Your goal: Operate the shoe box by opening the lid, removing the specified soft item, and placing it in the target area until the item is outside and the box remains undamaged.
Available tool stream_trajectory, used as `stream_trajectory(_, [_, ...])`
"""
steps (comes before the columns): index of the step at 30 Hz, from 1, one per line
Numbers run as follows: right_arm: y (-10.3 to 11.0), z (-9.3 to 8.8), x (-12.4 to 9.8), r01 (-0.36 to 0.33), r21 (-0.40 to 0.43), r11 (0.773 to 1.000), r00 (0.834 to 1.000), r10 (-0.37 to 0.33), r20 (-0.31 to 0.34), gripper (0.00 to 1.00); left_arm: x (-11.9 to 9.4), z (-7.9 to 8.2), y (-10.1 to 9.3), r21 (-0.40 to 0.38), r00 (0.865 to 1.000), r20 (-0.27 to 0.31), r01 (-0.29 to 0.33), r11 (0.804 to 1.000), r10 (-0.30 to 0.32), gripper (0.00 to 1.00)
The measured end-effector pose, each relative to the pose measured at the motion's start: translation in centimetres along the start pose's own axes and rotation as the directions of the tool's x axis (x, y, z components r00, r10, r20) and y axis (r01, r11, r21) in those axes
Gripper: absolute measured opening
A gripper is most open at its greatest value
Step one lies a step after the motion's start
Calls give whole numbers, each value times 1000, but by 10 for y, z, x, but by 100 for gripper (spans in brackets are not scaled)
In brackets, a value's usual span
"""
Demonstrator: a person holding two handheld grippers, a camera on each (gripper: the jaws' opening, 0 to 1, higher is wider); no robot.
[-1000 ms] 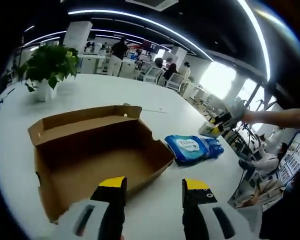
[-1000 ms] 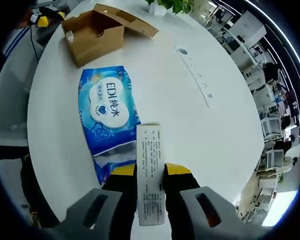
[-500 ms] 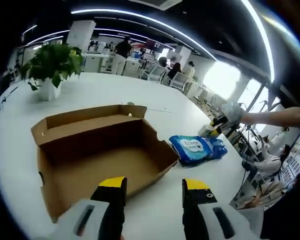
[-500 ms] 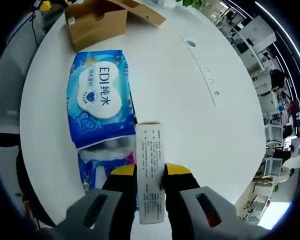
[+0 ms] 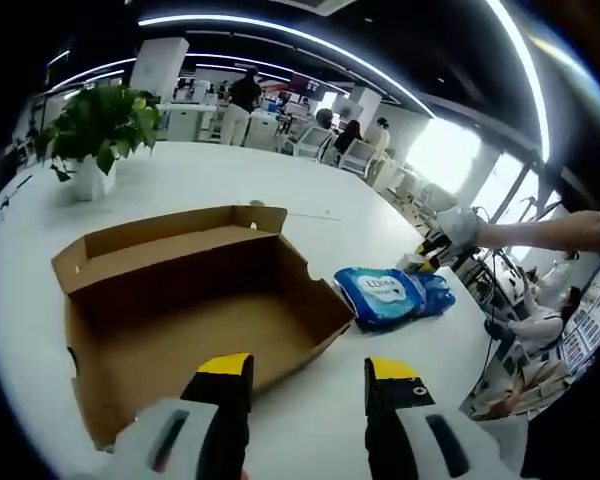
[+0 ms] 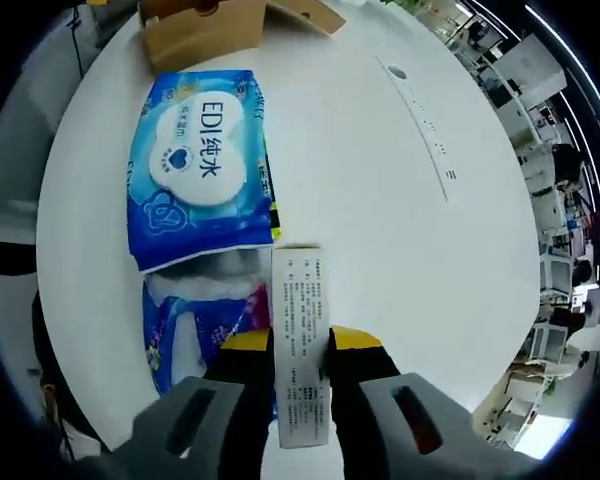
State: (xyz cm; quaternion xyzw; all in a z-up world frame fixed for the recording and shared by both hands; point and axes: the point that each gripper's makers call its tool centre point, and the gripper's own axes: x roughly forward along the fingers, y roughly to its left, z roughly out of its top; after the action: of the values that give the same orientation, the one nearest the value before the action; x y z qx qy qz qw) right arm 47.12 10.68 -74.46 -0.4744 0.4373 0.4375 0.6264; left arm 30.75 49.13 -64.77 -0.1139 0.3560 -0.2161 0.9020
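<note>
The open cardboard shoe box (image 5: 195, 300) stood empty on the white table (image 5: 230, 180), lid flap back. The blue wet-wipes pack (image 6: 200, 165) lay outside it, towards the table's near edge. The left gripper (image 5: 308, 378) hung wide and empty. The right gripper (image 6: 300, 345) was clamped on a printed paper slip (image 6: 300, 340) above the pack. The pack looked light, soft and slippery; an end seam probably offered the surest hold.

Grey tongs (image 5: 307, 372) — yellow-tipped black jaws

Brown shoe box (image 5: 180, 300); blue-and-white wipes pack (image 6: 200, 165); yellow-tipped claw (image 6: 300, 340).
</note>
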Motion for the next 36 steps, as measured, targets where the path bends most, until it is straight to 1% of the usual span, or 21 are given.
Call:
stream_trajectory(4, [2, -3, 3, -4, -32, 999, 1000, 4, -12, 18, 2, 0, -1, 4, 1000, -5, 1, 1000, -1, 45])
stream_trajectory(14, [1, -3, 5, -12, -41, 999, 1000, 12, -10, 18, 5, -1, -3, 5, 1000, -10, 3, 1000, -3, 45])
stream_trajectory(24, [0, -4, 4, -10, -40, 999, 1000, 9, -15, 18, 3, -3, -1, 11, 1000, -14, -2, 1000, 2, 45])
stream_trajectory(31, [-3, -2, -7, 18, -24, 1000, 1000, -19, -7, 20, 4, -4, -4, 15, 1000, -13, 8, 1000, -7, 45])
stream_trajectory(36, [-6, 3, -22, 47, 17, 999, 999, -47, 13, 20, 5, -3, -12, 21, 1000, -11, 27, 999, -27, 45])
